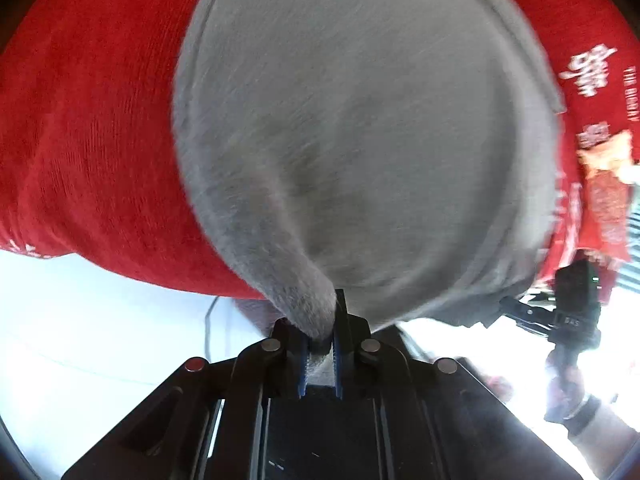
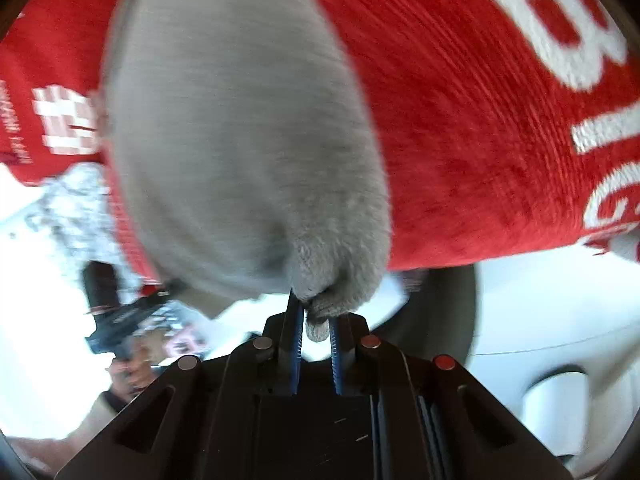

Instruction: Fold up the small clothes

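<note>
1. Grey cloth (image 1: 352, 140) fills both views, hanging lifted against a red shirt (image 1: 88, 140) behind.
2. Left gripper (image 1: 320, 354) fingers pinch one bunched corner.
3. Right gripper (image 2: 314, 328) fingers pinch another.

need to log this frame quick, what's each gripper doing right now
Left gripper: shut on a bunched corner of the grey garment.
Right gripper: shut on another corner of the same grey garment.
</note>
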